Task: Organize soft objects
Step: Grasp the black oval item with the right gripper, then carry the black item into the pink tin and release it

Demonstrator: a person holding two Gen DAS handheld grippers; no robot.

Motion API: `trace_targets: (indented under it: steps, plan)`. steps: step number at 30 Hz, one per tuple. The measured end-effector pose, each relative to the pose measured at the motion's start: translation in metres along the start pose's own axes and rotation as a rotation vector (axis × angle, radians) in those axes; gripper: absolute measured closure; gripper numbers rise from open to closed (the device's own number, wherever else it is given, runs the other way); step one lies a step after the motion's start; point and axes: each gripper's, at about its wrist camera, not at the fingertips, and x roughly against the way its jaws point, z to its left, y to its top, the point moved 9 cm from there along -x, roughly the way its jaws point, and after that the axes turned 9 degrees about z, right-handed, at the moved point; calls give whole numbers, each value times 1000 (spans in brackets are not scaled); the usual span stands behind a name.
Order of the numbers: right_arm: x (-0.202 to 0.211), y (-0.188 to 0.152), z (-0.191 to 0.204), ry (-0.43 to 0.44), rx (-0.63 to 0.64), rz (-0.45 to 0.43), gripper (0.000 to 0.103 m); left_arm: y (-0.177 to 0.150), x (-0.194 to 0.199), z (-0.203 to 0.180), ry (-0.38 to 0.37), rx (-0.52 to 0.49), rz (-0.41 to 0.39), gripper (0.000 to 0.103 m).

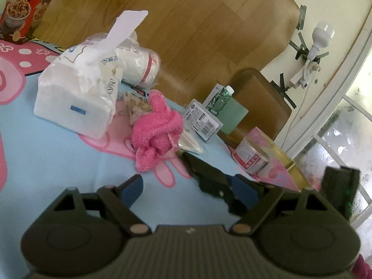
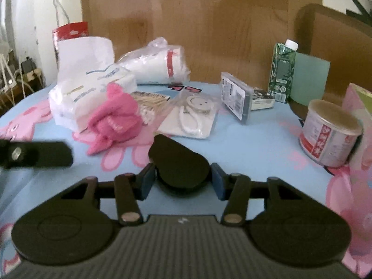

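**Desk:** Two grippers over one table. What is each doing?

**Photographer:** The left gripper (image 1: pixel 187 188) hangs over the blue cartoon tablecloth (image 1: pixel 46 153) with its jaws spread wide and its blue pads pressing on nothing. The right gripper (image 2: pixel 182 181) has its pads set against both sides of a black rounded object (image 2: pixel 177 162), which is too blurred to name, and it appears clamped on it. One black finger of the left gripper crosses the left edge of the right wrist view.

**Desk:** Where are the soft things?

**Photographer:** A fluffy pink cloth (image 1: pixel 155 137) lies bunched on the tablecloth ahead of both grippers, touched by neither. It sits just beside a soft pack of tissues (image 1: pixel 74 97), whose top sheet sticks up. Behind the pack lies a plastic-wrapped white bundle (image 2: pixel 160 65) with a red band.

**Desk:** And the rest?

**Photographer:** Right of the pink cloth there is a flat packet holding a white cord (image 2: pixel 193 116). A green drink carton (image 2: pixel 281 69) stands upright near the back edge. A red-and-white tin (image 2: pixel 330 132) sits at the right, against a pink box (image 2: pixel 358 107).
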Motion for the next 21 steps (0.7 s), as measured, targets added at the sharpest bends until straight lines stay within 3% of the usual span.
trace_targets:
  steps: [6, 12, 17, 21]
  plan:
    - [39, -39, -16, -20, -36, -25, 49, -5, -6, -4, 25, -28, 36, 17]
    - [84, -87, -44, -72, -115, -63, 50, -18, -17, -28, 83, -133, 86, 16]
    - [103, -109, -47, -108, -167, -104, 49, -45, -39, -77, -75, -93, 218, 17]
    - [105, -114, -44, -114, -169, -131, 49, -70, -60, -115, -86, -143, 339, 27]
